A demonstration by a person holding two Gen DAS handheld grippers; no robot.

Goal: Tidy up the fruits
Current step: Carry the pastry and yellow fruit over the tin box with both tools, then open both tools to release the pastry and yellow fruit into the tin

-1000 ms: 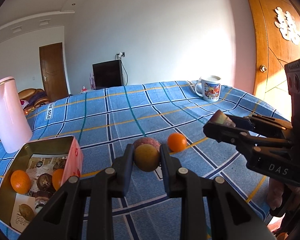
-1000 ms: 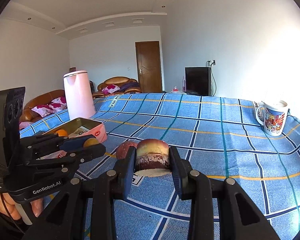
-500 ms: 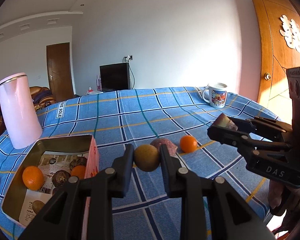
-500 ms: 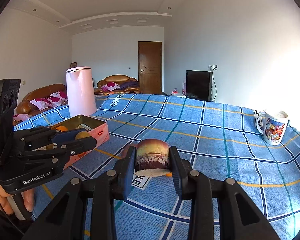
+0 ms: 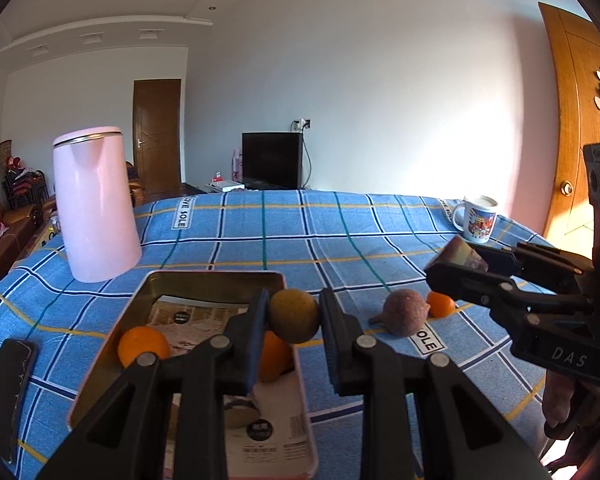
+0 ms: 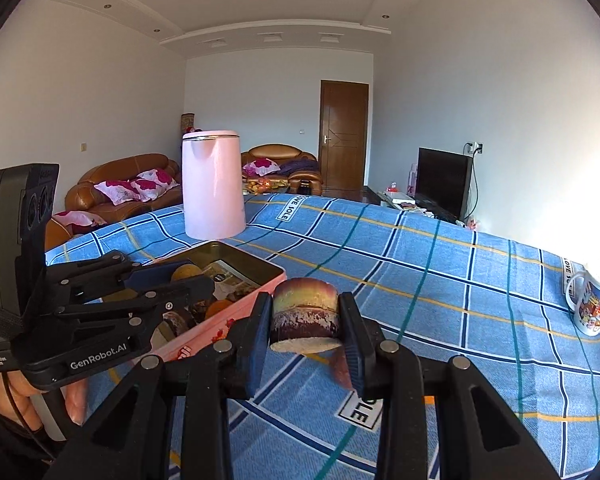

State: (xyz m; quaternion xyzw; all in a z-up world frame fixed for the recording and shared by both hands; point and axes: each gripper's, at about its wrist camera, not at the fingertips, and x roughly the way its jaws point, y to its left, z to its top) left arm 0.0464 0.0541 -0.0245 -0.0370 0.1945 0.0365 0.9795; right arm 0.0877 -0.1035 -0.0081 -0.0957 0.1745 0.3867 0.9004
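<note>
left wrist – low over tin (image 5: 216,280) | right wrist – beside it | both share kettle (image 5: 96,204)

yellow-brown fruit (image 5: 294,320) above tin (image 5: 180,278) | oranges (image 5: 143,346) inside

The tabletop (image 5: 340,240) wears a woven checked cloth, matt and slightly ribbed. The tin (image 5: 204,280) is dull brassy metal inside, with printed paper lying on its floor. The kettle (image 5: 94,204) looks like smooth satin plastic with a thin metal band. The mug (image 5: 476,222) is glossy glazed ceramic. Each tool, left (image 5: 294,320) and right (image 6: 305,320), is matt black plastic with metal rivets. The brownish fruit (image 5: 404,317) has a rough, dull skin.
</note>
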